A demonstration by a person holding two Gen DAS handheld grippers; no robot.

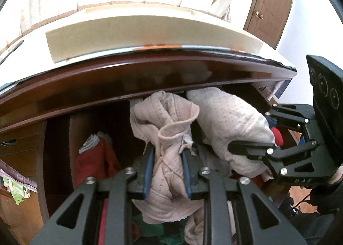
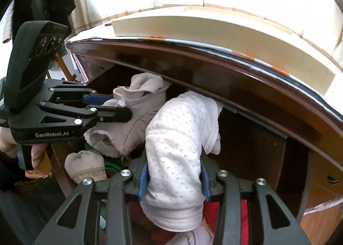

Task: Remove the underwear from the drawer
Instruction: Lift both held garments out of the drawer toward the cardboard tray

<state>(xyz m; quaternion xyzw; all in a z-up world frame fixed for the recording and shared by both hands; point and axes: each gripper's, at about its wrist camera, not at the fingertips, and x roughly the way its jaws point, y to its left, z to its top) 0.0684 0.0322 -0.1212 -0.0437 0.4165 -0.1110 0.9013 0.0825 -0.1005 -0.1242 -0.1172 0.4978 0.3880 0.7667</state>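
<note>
A beige dotted underwear piece [image 1: 171, 137] hangs bunched between the blue pads of my left gripper [image 1: 168, 150], which is shut on it above the open drawer [image 1: 57, 137]. In the right wrist view, this left gripper [image 2: 120, 105] comes in from the left, with the beige piece [image 2: 137, 120] still trailing into the drawer. My right gripper [image 2: 174, 157] is shut on a white dotted garment [image 2: 178, 129] that drapes over its jaws. In the left wrist view, the right gripper [image 1: 248, 131] stands at the right, beside the white garment [image 1: 231, 120].
A dark wood desktop edge [image 1: 150, 69] overhangs the drawer closely, with a cream box [image 1: 128, 37] on top. Red clothes [image 1: 94, 159] and green fabric [image 1: 171, 232] lie in the drawer. A rolled beige sock [image 2: 85, 167] sits near a person's hand [image 2: 36, 155].
</note>
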